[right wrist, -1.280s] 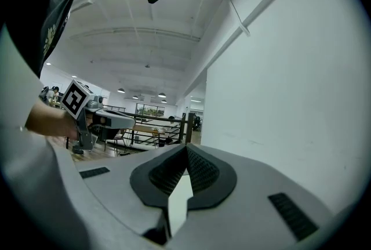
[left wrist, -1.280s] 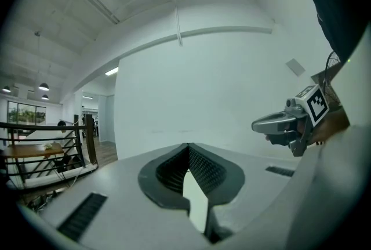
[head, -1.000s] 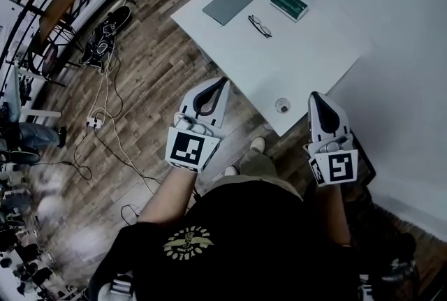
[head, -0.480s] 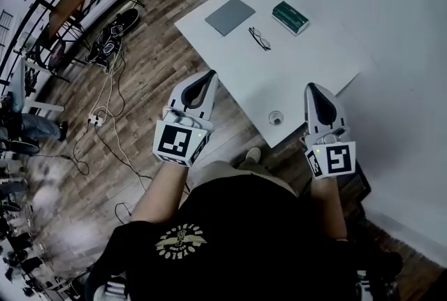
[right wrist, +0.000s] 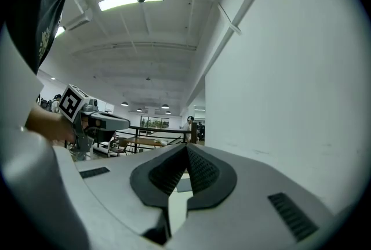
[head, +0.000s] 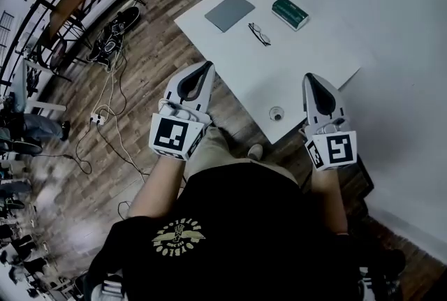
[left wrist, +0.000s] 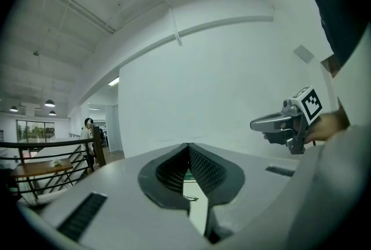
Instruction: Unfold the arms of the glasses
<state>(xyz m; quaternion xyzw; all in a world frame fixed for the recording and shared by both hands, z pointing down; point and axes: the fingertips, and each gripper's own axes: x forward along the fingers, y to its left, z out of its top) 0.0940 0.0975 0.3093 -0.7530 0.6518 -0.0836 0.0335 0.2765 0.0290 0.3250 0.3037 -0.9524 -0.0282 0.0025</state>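
The folded glasses (head: 259,33), thin and dark-framed, lie on the white table (head: 307,55) between a grey pad and a green box. Both grippers hover at the table's near side, well short of the glasses. My left gripper (head: 207,66) is over the wooden floor off the table's near left edge, its jaws shut with nothing in them. My right gripper (head: 309,77) is above the near right part of the table, also shut and empty. In the left gripper view the tips (left wrist: 188,145) meet, and the right gripper (left wrist: 258,124) shows at the right.
A grey flat pad (head: 229,12) and a green box (head: 290,12) flank the glasses. A small round object (head: 276,113) sits near the table's front corner. Cables and shoes (head: 112,31) lie on the floor to the left. A railing (right wrist: 153,130) shows beyond.
Both grippers have moved a little forward towards the table and slightly up. Their jaws stay shut. The glasses have not moved.
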